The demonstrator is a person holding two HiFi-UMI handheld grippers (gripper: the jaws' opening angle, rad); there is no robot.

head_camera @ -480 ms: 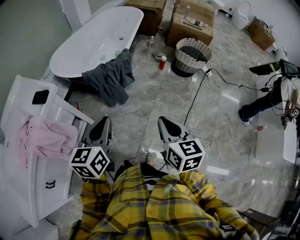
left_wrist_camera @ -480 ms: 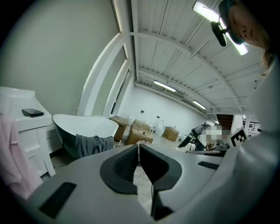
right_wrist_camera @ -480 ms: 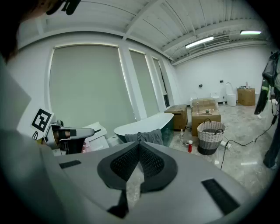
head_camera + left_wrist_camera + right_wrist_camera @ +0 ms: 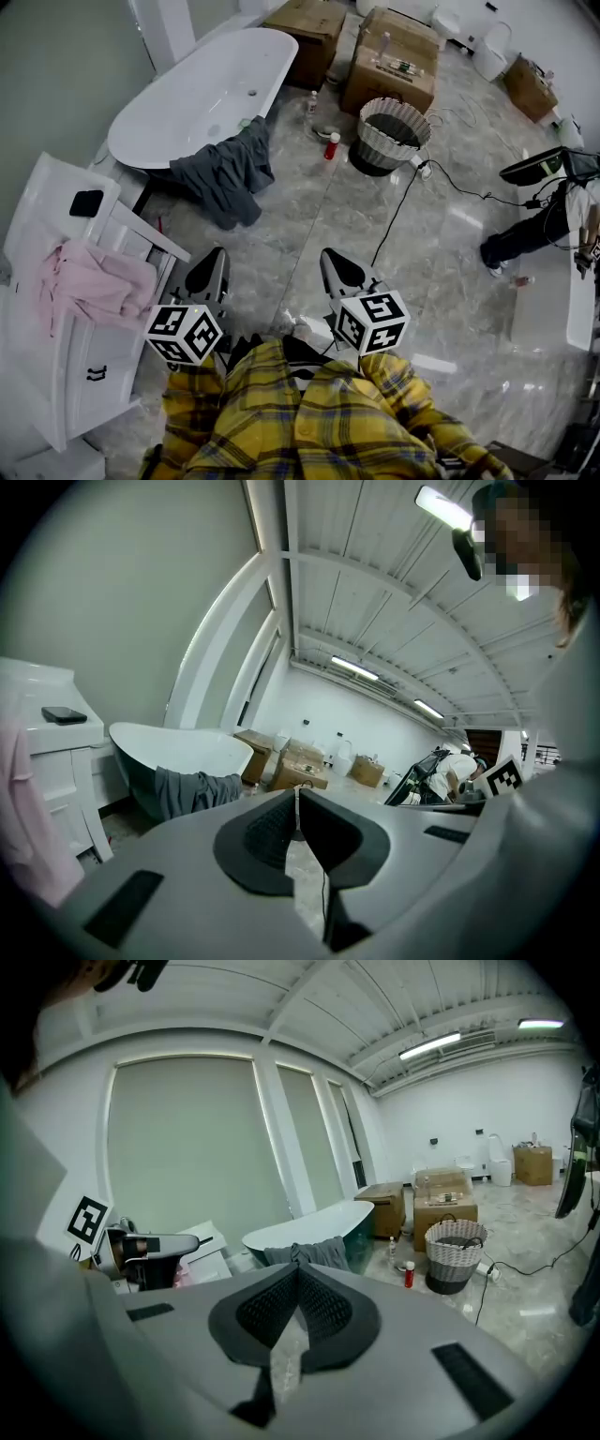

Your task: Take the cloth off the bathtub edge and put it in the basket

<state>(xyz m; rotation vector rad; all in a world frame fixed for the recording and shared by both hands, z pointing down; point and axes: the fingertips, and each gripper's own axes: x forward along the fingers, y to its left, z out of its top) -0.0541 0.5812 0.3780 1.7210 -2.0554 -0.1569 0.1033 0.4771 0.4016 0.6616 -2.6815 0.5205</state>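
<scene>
Cloth [image 4: 228, 173] hangs draped over the bathtub [image 4: 197, 98] edge, untouched, well apart from the basket [image 4: 373, 141]; left gripper [image 4: 216, 255] and right gripper [image 4: 333, 258] held low near the person, fingers together, empty, approach evidently pending

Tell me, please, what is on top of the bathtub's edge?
A dark grey cloth hangs over the bathtub rim, trailing onto the floor; the rim beneath it is hidden.

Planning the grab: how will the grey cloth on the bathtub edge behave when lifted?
Probably floppy: the cloth hangs in folds over the bathtub rim. Likely to sag and trail, since it reaches down to the floor.
</scene>
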